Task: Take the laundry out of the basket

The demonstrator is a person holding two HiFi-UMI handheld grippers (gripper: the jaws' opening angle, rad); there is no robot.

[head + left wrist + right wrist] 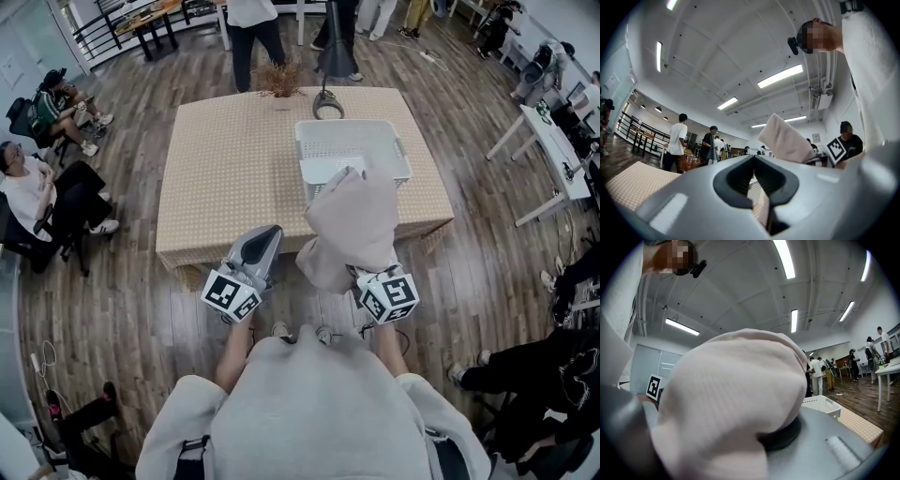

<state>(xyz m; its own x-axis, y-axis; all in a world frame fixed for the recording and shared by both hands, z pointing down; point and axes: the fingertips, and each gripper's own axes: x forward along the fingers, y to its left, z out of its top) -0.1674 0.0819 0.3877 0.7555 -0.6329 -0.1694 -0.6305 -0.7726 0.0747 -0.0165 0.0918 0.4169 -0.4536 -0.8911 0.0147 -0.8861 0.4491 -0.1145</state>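
Right tongs (783, 437) clamp a pale pink ribbed fabric garment (352, 225), which drapes over them and hides their tips. The garment hangs raised above the near edge of the beige checked cloth-covered surface (234, 178), overlapping the near rim of the white perforated plastic basket (309, 150). Left tongs (267, 236) are closed and empty, beside the garment.

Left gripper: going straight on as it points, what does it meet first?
Probably nothing near: the left gripper aims over the table, with the held garment just right of its line. Depth unclear.
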